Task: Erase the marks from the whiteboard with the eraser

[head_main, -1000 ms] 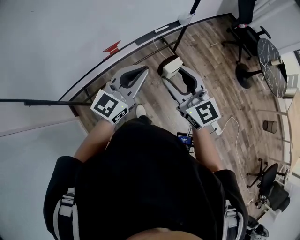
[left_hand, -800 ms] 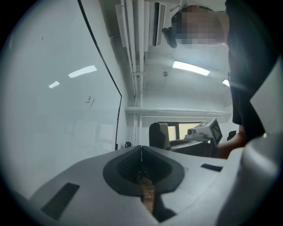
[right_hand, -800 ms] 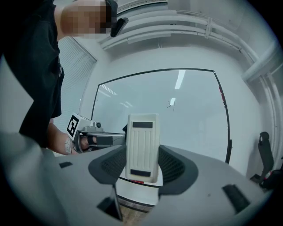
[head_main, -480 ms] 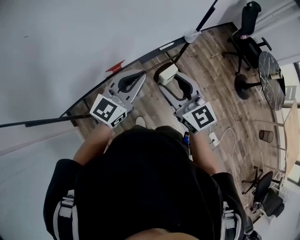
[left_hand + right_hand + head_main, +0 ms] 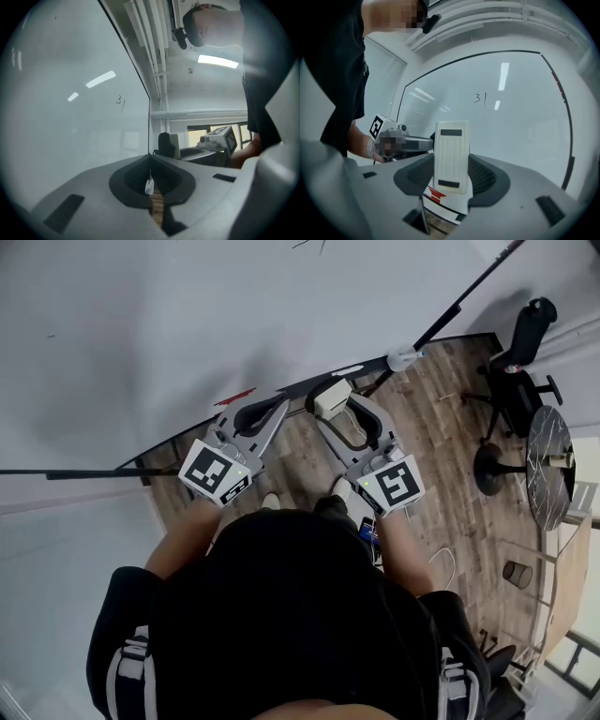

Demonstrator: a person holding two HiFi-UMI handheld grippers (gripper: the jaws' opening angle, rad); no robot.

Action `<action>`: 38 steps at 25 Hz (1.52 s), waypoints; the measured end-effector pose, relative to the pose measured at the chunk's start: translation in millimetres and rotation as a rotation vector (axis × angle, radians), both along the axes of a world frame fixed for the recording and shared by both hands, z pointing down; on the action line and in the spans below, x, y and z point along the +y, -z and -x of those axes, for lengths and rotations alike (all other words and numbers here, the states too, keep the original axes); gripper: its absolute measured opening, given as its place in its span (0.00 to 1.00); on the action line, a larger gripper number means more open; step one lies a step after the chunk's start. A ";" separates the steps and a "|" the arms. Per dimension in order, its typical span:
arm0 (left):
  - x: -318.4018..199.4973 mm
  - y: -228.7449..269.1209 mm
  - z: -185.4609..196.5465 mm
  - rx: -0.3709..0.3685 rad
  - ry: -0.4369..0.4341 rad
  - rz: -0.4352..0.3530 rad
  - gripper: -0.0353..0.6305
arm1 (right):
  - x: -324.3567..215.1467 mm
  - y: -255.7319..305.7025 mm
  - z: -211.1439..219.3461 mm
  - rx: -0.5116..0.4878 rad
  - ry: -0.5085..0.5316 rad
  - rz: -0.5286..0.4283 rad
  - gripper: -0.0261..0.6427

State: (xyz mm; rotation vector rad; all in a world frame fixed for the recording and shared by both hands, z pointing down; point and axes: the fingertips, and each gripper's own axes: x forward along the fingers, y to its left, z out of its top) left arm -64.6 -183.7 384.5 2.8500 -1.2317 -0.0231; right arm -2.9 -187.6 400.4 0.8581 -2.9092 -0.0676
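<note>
The whiteboard (image 5: 187,324) fills the upper head view. Small handwritten marks (image 5: 307,245) sit at that view's top edge, and appear as marks (image 5: 480,98) high above the eraser in the right gripper view and as marks (image 5: 121,101) in the left gripper view. My right gripper (image 5: 331,396) is shut on a cream ribbed eraser (image 5: 331,401), which the right gripper view shows upright as the eraser (image 5: 452,157) between the jaws, short of the board. My left gripper (image 5: 279,403) is shut and holds nothing, level with the board's lower edge; its tips (image 5: 150,158) meet.
A wooden floor (image 5: 441,456) lies below. At the right stand an office chair (image 5: 520,348), a round dark table (image 5: 551,465) and a small bin (image 5: 515,572). A black pole (image 5: 469,296) slants across the board's right edge. A red sticker (image 5: 235,396) marks the board's bottom rim.
Both grippers have moved up toward the board's lower edge, the eraser still held. The head view has tilted upward, bringing the marks into sight at the top.
</note>
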 end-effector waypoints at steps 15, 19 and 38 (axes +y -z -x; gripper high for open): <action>-61.6 54.3 -23.8 -0.049 0.442 -0.053 0.06 | -86.3 61.9 -17.9 0.266 0.278 -0.404 0.38; -71.8 68.9 -12.8 -0.084 0.535 -0.072 0.06 | -108.1 86.9 -7.8 0.375 0.272 -0.533 0.38; -93.5 102.3 29.9 -0.064 0.494 -0.135 0.06 | -159.3 250.4 48.7 0.734 -0.085 -0.974 0.37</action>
